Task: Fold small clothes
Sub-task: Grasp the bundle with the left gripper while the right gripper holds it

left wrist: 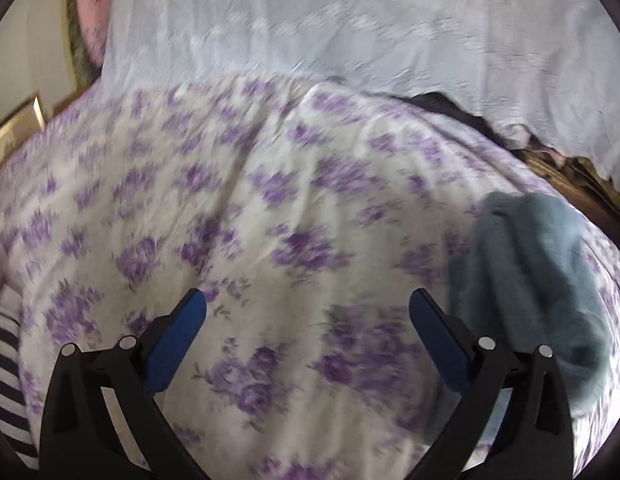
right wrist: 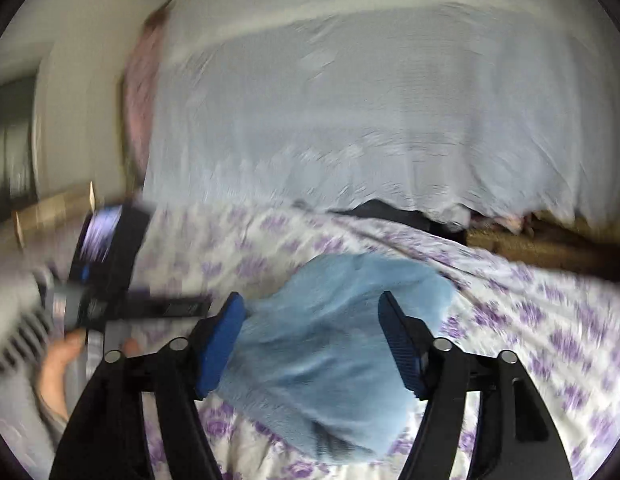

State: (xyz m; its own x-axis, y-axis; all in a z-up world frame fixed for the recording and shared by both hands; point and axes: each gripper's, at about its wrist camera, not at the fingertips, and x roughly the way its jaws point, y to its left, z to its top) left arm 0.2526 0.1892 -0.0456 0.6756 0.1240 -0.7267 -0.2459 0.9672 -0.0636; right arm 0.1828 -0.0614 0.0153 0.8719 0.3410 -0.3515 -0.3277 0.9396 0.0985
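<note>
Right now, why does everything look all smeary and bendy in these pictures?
Left wrist view: the purple flowers on the bedspread are streaked by motion blur, while the left claw stays sharp. Right wrist view: blur is stronger, smearing the blue fuzzy cloth and the white sheet. Both views bulge from the fisheye lens, with dark round edges.

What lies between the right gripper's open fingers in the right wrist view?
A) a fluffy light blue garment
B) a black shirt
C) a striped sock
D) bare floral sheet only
A: the fluffy light blue garment lies on the floral bedsheet, right between the open right gripper fingers, not yet pinched.
</note>
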